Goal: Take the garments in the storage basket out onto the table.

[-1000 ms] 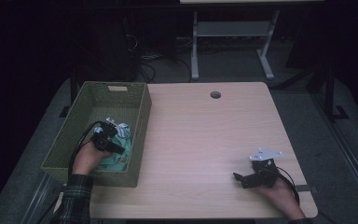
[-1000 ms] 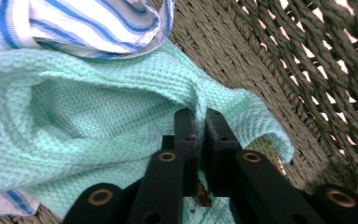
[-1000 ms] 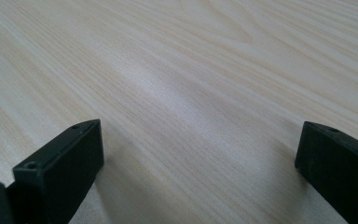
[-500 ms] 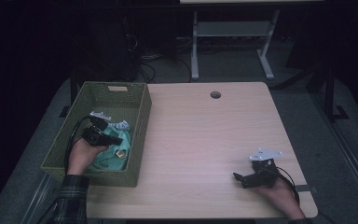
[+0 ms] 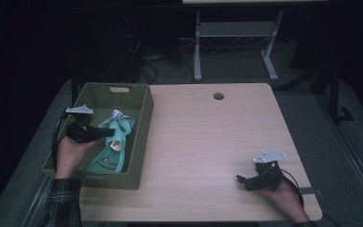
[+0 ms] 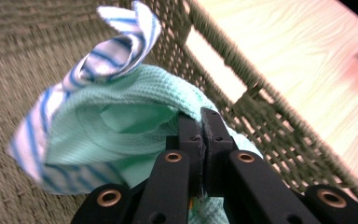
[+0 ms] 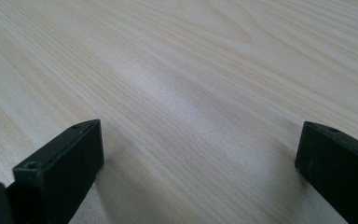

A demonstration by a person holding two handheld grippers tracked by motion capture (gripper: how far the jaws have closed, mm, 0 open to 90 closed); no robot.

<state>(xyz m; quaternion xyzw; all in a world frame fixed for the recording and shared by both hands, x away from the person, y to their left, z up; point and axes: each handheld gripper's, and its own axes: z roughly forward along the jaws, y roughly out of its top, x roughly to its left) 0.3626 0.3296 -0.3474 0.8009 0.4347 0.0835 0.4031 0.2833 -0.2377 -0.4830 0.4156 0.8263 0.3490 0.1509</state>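
Where the bench's near edge runs under the person's forearms, the right gripper point(image 5: 246, 180) rests low on the bare wood near the near right corner, its fingers point(image 7: 65, 163) released and spread wide with nothing between them, pointing toward the bench's left. The right hand point(image 5: 283, 198) lies flat behind it, close to the edge.

On the left side, the left hand point(image 5: 71, 153) is raised over the woven basket point(image 5: 144, 123), wrist turned so the left gripper point(image 5: 108, 133) points level toward the bench's middle. Its fingers point(image 6: 212, 135) are clenched on a fold of the mint-green cloth point(image 5: 116, 151), which hangs from them with its long axis running from the near end of the basket toward the far end, the lower part lying on the basket floor. A blue-and-white striped cloth point(image 6: 107, 56) clings to the green one's upper end and points up toward the basket's far wall.

The basket's right wall stands just beside the pinched cloth. Beyond it the bench point(image 5: 208, 137) lies open to the far edge, where a round cable hole point(image 5: 218, 96) sits.
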